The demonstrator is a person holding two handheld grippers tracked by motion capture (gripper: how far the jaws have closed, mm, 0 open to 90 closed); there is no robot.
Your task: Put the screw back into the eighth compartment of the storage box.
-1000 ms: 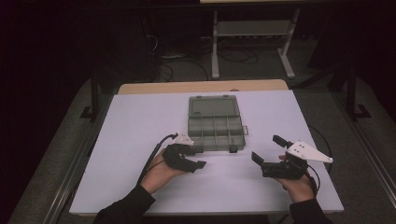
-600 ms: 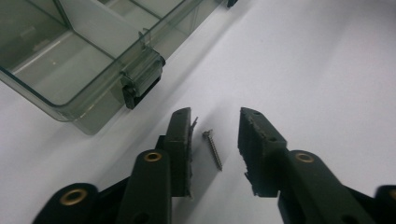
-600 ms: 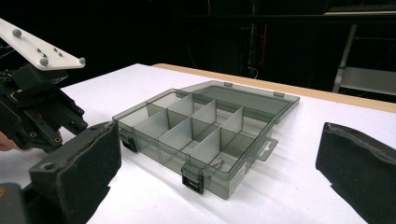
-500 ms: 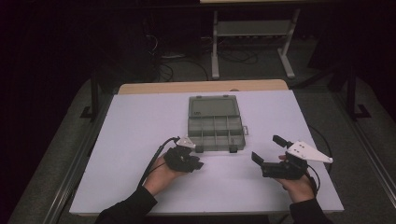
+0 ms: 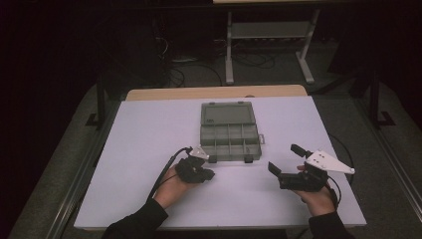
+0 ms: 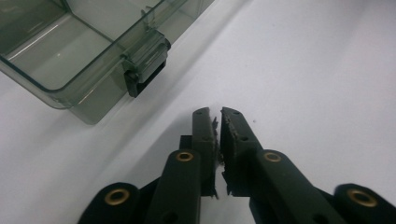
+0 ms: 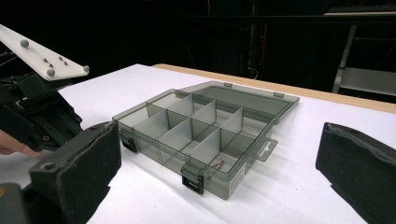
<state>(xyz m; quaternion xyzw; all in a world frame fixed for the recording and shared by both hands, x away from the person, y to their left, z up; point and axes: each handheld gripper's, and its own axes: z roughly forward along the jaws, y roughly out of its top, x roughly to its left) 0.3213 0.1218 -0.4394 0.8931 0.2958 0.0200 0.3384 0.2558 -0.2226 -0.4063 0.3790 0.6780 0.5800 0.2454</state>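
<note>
Item: grey compartment box (image 5: 230,130), lid open, mid-table (image 5: 149,129). Small metal piece (image 7: 215,164) in a near compartment. Left tool (image 5: 208,174), jaws together, by the box's front latch (image 6: 144,60). Right tool (image 5: 287,158), jaws wide apart, empty.

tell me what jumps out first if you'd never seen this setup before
A translucent grey plastic organiser box lies open mid-table on the white tabletop, its lid folded back away from the person and its dividers bare apart from one small metal piece in a near corner compartment. Flanking its near edge, the left gripper has its jaws together beside a latch, while the right gripper is spread wide open.
</note>
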